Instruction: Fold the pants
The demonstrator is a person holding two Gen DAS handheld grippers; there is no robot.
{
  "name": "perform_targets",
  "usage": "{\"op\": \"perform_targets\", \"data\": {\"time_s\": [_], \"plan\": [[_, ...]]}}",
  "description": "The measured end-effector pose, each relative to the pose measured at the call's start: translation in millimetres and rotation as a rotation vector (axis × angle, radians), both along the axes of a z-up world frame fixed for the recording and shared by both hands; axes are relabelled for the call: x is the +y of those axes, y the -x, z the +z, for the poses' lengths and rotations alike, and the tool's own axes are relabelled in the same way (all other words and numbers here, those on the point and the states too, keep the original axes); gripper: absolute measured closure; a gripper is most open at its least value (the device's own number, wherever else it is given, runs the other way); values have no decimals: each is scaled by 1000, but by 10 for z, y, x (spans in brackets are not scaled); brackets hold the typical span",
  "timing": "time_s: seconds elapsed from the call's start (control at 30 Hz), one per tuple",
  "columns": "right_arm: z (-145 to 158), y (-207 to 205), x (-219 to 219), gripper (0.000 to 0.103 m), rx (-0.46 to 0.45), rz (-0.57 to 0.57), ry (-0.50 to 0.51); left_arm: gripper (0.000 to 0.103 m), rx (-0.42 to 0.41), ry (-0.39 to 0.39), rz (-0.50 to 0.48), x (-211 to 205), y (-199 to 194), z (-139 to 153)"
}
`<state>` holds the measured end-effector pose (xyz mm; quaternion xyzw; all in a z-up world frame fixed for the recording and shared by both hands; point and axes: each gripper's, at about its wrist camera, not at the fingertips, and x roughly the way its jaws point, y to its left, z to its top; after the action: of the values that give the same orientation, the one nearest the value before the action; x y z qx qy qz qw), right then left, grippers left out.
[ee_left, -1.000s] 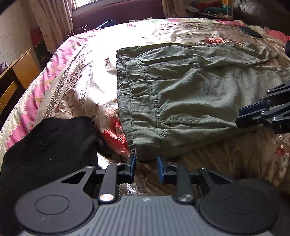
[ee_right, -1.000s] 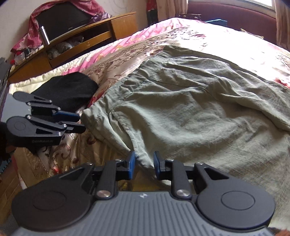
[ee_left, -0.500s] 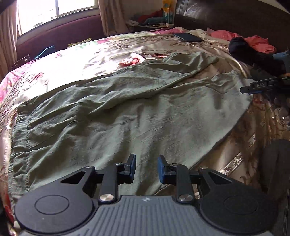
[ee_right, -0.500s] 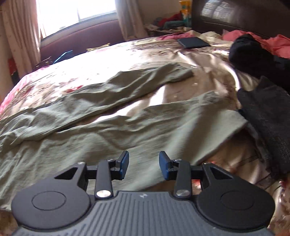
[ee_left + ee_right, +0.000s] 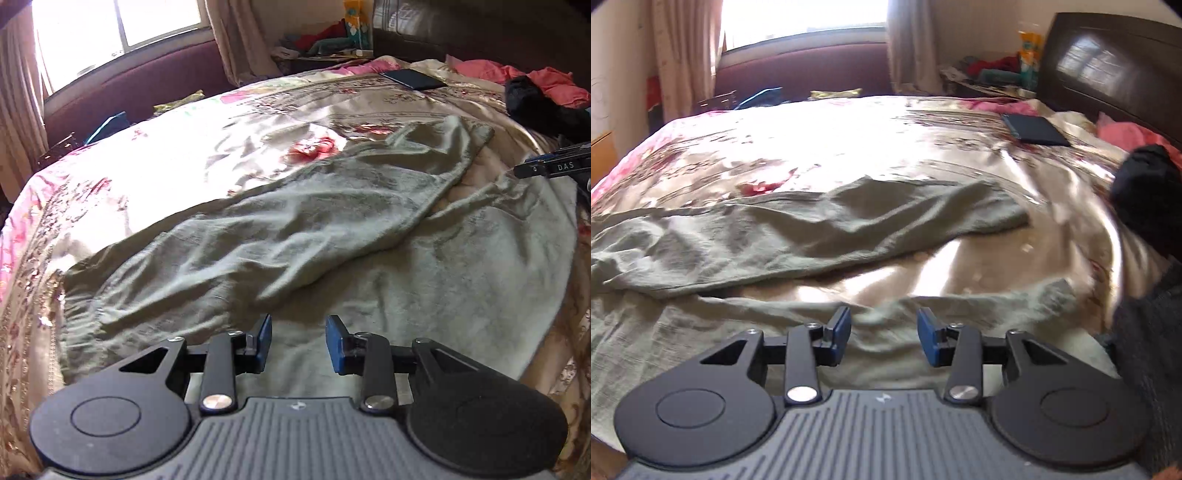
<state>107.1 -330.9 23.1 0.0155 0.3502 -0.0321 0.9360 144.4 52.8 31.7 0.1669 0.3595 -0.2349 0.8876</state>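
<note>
A: Where are the pants?

B: Spread on the bedspread, legs splayed towards two o'clock, the far leg lying apart from the near one.

A: The grippers?

B: The left gripper and the right gripper both gape part-open, holding nothing, over the near leg.

A: Risks?

B: I'd judge that pinching one layer would drag the slippery satin along. The black garment at two o'clock could snag.

A: Containers?

B: None visible.

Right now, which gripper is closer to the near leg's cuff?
Right. The right gripper hangs over the near leg by its cuff; the left gripper sits farther up that leg.
</note>
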Motion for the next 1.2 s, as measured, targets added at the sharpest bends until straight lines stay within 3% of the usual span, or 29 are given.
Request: {"op": "perform_targets", "data": {"time_s": [0.13,0.33,0.5,0.57,0.63,0.8,0.87,0.9,0.97,1.0,1.03,1.2], "plan": [[-21,-937,745,55,16,276,42,48,-35,-23,125,622,-665,28],[-253,-2003,1652,50,59,528,190,46,-26,-25,265,1262,-1471,-201],[-475,-2401,1864,44,102,578,220,40,-9,6,289,1391,-1817,-366],[-526,-2508,1851,42,124,590,202,26,23,43,280,1418,-1926,-425],[-526,-2549,1817,40,136,610,191,22,40,57,276,1430,-1995,-490],[-494,-2602,1762,40,170,637,172,22,54,69,269,1420,-2085,-493],[-517,-2589,1811,43,175,639,196,30,70,67,279,1415,-2122,-505],[-527,-2582,1839,50,179,643,204,34,69,62,277,1404,-2128,-503],[-524,-2557,1897,70,187,665,201,56,67,67,264,1392,-2114,-482],[-515,-2547,1918,92,194,671,198,60,69,73,256,1383,-2099,-470],[-509,-2537,1943,101,205,674,196,62,64,69,255,1370,-2081,-460],[-275,-2293,2022,101,141,652,250,68,-2,35,255,1309,-1892,-267]]}}
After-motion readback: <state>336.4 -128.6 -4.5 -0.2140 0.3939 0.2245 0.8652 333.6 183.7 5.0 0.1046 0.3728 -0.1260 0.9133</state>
